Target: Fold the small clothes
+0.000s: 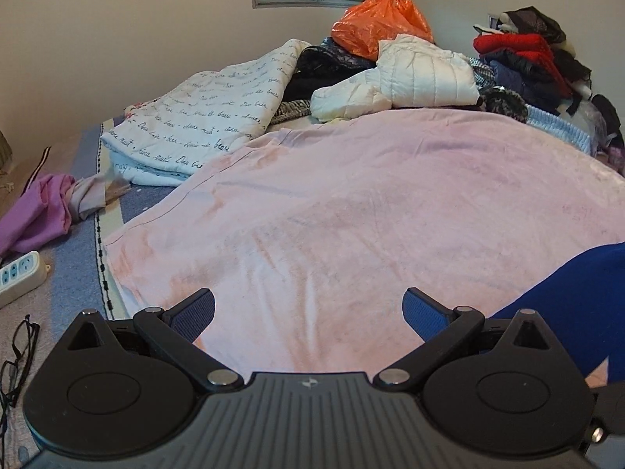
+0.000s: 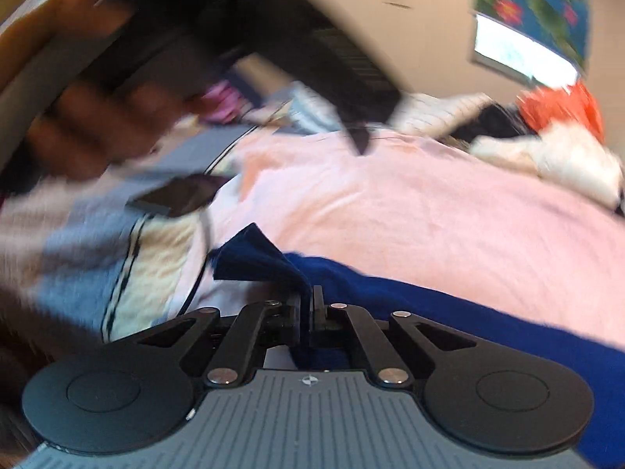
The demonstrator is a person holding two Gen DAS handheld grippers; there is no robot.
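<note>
A dark blue garment point(image 2: 449, 305) lies on the pink blanket point(image 2: 429, 211) covering the bed. My right gripper point(image 2: 311, 297) is shut on a bunched edge of the blue garment, which fans out to the left above the fingers. My left gripper point(image 1: 308, 308) is open and empty, its blue pads point(image 1: 424, 314) spread wide just above the pink blanket point(image 1: 351, 203). The blue garment point(image 1: 566, 305) shows at the right edge of the left wrist view. The left gripper point(image 2: 273, 39), held by a hand, appears blurred at the top left of the right wrist view.
A printed white quilt point(image 1: 203, 117), a white puffer jacket point(image 1: 410, 74), an orange bag point(image 1: 383, 23) and a pile of dark and red clothes point(image 1: 527, 58) fill the far bed. A purple garment point(image 1: 39, 211), a power strip point(image 1: 17, 273) and glasses point(image 1: 19, 355) lie at left.
</note>
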